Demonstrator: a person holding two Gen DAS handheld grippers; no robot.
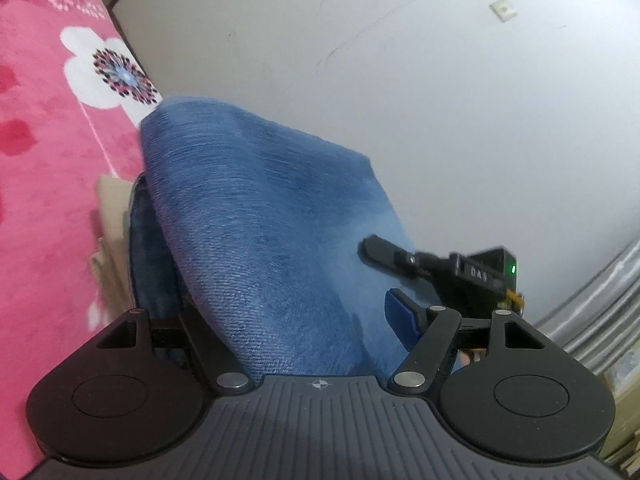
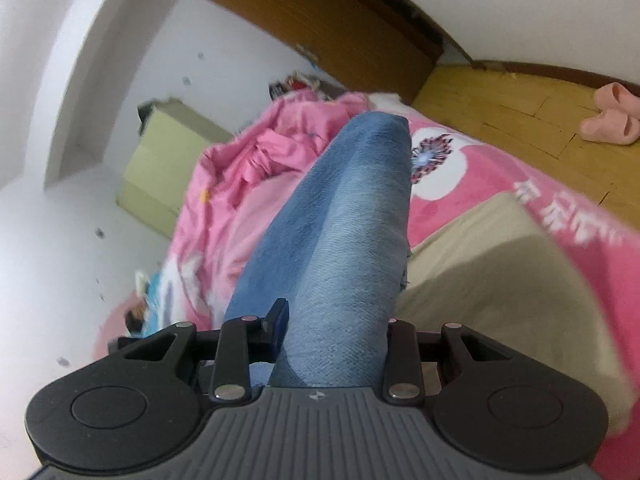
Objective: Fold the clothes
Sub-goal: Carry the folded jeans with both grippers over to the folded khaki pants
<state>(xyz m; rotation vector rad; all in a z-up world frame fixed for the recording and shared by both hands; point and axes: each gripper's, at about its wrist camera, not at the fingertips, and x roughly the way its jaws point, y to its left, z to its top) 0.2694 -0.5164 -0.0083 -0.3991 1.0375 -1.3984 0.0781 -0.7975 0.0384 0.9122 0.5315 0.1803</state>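
Left wrist view: The left gripper [image 1: 316, 312] has blue denim jeans [image 1: 260, 220] between its jaws. The jaws stand fairly wide, and the bunched fabric fills the gap; the left finger is hidden under the cloth, the blue pad of the right finger [image 1: 404, 316] lies against it. The denim shows a diagonal twill weave, mid-blue with darker patches. Its long axis runs away from the camera, up and to the left, toward a pink plush blanket [image 1: 44, 152] printed with a white flower. The right gripper [image 1: 384, 254] enters from the right, touching the denim edge. A white wall [image 1: 400, 80] fills the background.

Right wrist view: The right gripper [image 2: 332, 324] is closed partway on the jeans [image 2: 344, 220], with denim packed between both fingers. The garment forms a rounded, tube-like fold pointing straight away from the camera, above the bed. Its fabric is lighter and faded here. A beige cloth [image 2: 500, 272] lies flat on the blanket at right; a crumpled pink quilt [image 2: 248, 168] lies at left. Wooden floor [image 2: 520, 112] lies beyond.
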